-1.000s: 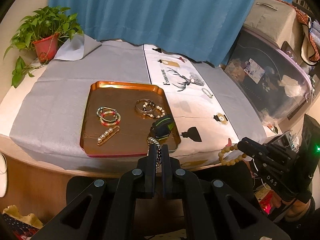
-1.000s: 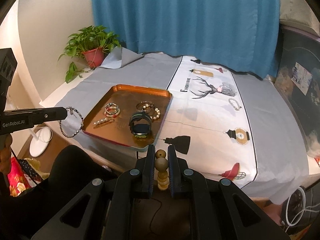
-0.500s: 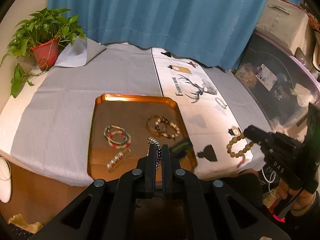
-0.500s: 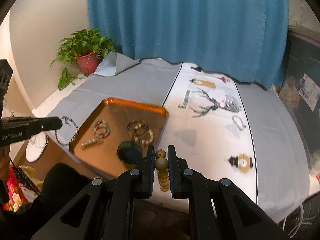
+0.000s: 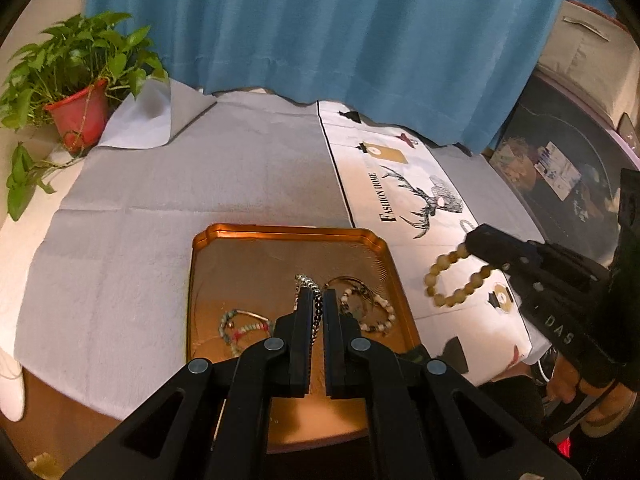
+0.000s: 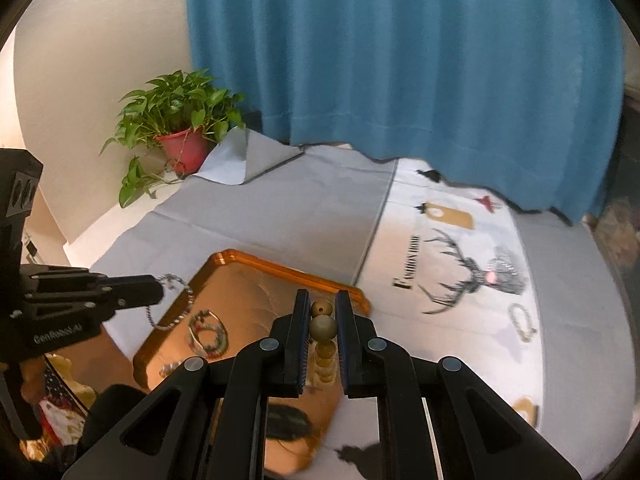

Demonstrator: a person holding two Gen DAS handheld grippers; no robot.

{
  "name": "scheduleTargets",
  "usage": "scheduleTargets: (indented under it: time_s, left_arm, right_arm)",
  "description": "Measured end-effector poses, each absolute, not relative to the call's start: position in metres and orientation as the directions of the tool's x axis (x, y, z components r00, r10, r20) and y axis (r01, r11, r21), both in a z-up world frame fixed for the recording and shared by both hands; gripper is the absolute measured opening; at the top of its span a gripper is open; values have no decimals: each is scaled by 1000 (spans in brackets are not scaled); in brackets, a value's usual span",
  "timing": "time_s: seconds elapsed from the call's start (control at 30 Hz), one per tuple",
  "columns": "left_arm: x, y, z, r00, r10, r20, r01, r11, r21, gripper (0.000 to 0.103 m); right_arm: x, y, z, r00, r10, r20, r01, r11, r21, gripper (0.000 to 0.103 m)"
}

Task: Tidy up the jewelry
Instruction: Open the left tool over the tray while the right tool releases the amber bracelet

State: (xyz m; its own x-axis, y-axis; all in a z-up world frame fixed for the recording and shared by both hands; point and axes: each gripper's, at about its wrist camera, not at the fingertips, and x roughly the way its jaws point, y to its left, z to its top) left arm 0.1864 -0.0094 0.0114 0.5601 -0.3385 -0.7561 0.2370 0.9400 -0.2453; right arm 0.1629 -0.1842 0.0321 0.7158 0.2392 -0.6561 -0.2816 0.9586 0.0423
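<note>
I am holding my left gripper clamped on a silver chain bracelet, its links looping out past the tips above the copper tray; my right gripper is pinching a bracelet of tan round beads, the beads stacked between the two fingers; seen from the left camera, that bead bracelet is hanging at three o'clock over the white deer-print cloth, off the tray's right edge; on the tray, a multicoloured bead bracelet is lying at seven o'clock of the left fingertips and a bangle with pale beads at four o'clock; a potted plant is standing at the table's far left corner, at ten o'clock, before the blue curtain.
</note>
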Motion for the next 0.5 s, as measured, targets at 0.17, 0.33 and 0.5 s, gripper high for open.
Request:
scheduleTargets:
  time_s: [0.17,0.33,0.5]
  left_arm:
    - [206,-8,-9,534,-327,-780,224,944,-242,2]
    - [222,-6,-35,491,-226,-841,164,972,-166,63]
    - [201,0,-44,502,-85,-861,105,994,-36,95]
  right_arm:
    - [185,-172,6,680,224,-698,-283,959,32,13]
    - [205,-161,-27,586,223,-779,-288,956,56,21]
    - [185,-167,-36,559,209,-802,-275,960,58,70]
